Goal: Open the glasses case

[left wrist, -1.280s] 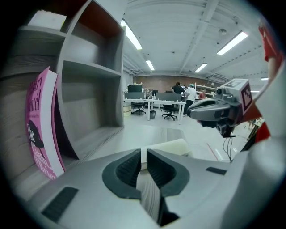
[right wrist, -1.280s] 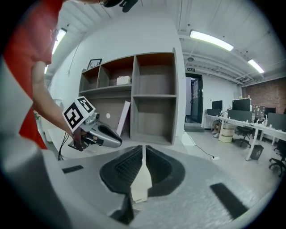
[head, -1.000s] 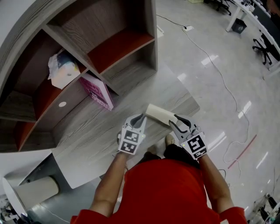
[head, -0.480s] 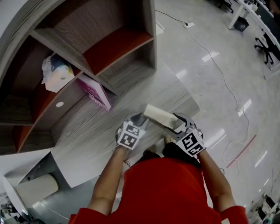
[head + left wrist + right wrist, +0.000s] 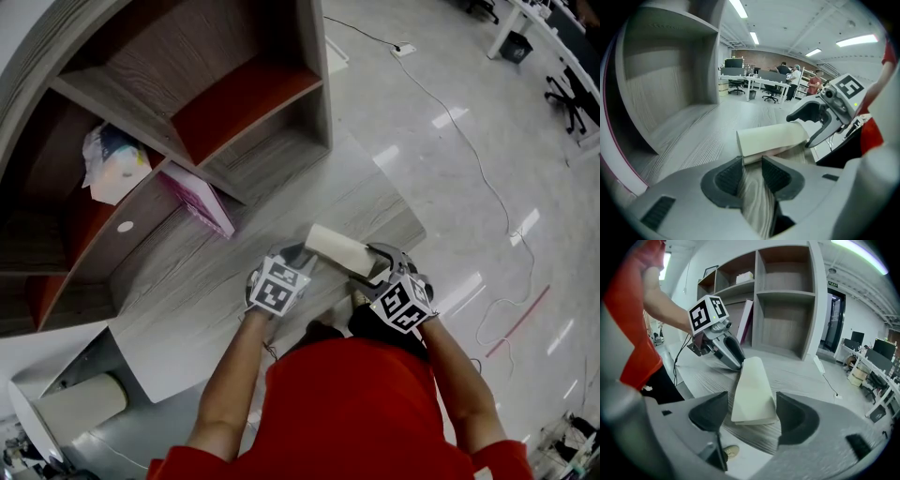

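A cream glasses case [image 5: 339, 249] lies shut on the grey wood table [image 5: 206, 281], near its front edge. My left gripper [image 5: 298, 255] is at the case's left end and its jaws are opening. In the left gripper view the case [image 5: 773, 139] ends just past the dark pads [image 5: 729, 176], with nothing pressed between them. My right gripper [image 5: 375, 264] is at the other end, its jaws also opening. In the right gripper view the case [image 5: 752, 390] lies between the spread pads [image 5: 797, 420] with a gap on each side.
A wooden shelf unit [image 5: 234, 103] rises at the table's far side, with a pink box [image 5: 202, 199] leaning at its foot and a white bag [image 5: 112, 164] in a compartment. The table edge runs right under my grippers. A cable [image 5: 478, 169] crosses the floor.
Both grippers have sunk toward the table and their jaws have spread apart, letting go of the case's ends. The case now rests on the tabletop.
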The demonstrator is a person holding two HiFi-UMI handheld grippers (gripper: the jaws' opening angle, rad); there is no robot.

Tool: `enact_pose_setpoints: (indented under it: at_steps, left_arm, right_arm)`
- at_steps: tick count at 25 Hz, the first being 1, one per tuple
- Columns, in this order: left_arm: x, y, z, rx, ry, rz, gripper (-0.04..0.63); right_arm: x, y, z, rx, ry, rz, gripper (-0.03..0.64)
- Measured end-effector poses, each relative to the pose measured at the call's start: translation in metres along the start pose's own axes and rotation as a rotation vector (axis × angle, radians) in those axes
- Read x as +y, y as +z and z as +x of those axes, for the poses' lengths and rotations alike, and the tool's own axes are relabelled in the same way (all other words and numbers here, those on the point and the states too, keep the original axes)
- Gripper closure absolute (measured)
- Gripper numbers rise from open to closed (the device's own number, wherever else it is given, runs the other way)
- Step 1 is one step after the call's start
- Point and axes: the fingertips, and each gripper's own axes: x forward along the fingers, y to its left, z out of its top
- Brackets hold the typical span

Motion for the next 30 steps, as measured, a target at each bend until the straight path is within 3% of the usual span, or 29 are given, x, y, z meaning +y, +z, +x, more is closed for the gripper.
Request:
enact_pose_setpoints:
  at_steps: [7,14,20,27,30]
  left_arm:
    - [-0.001,-0.001,0.001,0.008,-0.014,0.003,0.480]
    - [-0.001,-0.001,0.001,0.015,-0.009,0.010,0.482]
    - [-0.001,0.001,0.002,0.006,-0.010,0.020,0.482]
    - [-0.002,0.000,0.001,0.021,-0.010,0.010,0.482]
    - [-0.001,0.001,0.001,0.021,-0.009,0.007,0.482]
  right_arm:
    - [-0.003,-0.001,0.004,0.014,0.007,-0.034,0.324]
    - [-0.012,0.008,-0.004,-0.070,0.092,0.120,0.340]
    - [-0.032,0.025,-0.023,-0.175,0.089,0.206,0.456]
    - [-0.060,0.026,-0.028,-0.199,0.016,0.267,0.578]
    - [-0.070,0.025,-0.026,-0.197,-0.012,0.276,0.580]
